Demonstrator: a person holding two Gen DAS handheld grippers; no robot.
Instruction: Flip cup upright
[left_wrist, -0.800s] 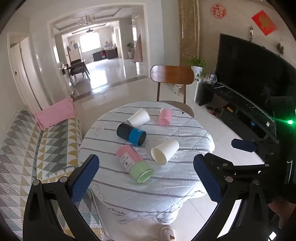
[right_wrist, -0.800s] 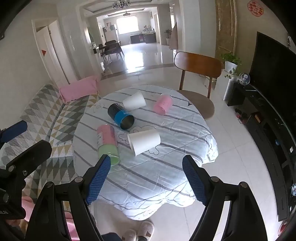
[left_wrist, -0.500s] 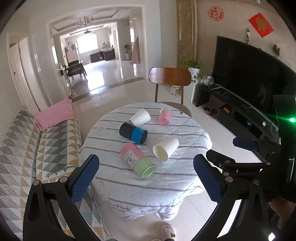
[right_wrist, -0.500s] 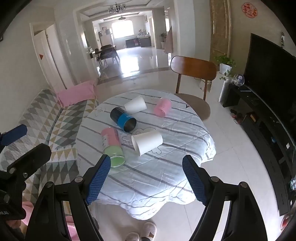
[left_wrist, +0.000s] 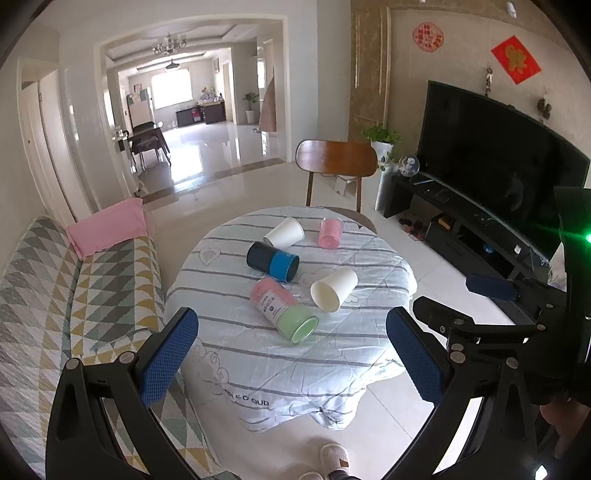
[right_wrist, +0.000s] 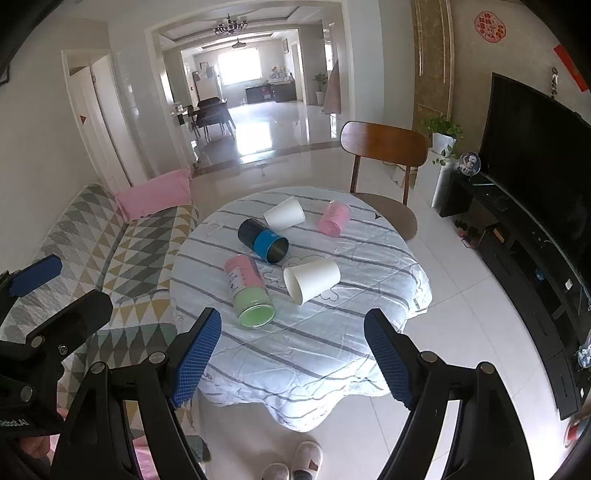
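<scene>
Several cups lie on their sides on a round table with a striped cloth (left_wrist: 332, 354): a pink-and-green cup (left_wrist: 282, 308) nearest, a white paper cup (left_wrist: 334, 288) to its right, a black-and-blue cup (left_wrist: 272, 261), a second white cup (left_wrist: 284, 232) and a pink cup (left_wrist: 330, 232) at the far side. The same cups show in the right wrist view, with the pink-and-green cup (right_wrist: 249, 291) and the white cup (right_wrist: 312, 279) in front. My left gripper (left_wrist: 291, 354) and right gripper (right_wrist: 291, 354) are both open and empty, held high above and well short of the table.
A wooden chair (left_wrist: 336, 166) stands behind the table. A patterned sofa (left_wrist: 55, 295) with a pink pillow (left_wrist: 107, 225) is at the left. A TV (left_wrist: 495, 158) on a low stand is at the right. Slippered feet (right_wrist: 295, 461) show below.
Both grippers have risen and drawn back from the table, so the table and cups look smaller and farther. The cups have not moved. Both grippers stay open.
</scene>
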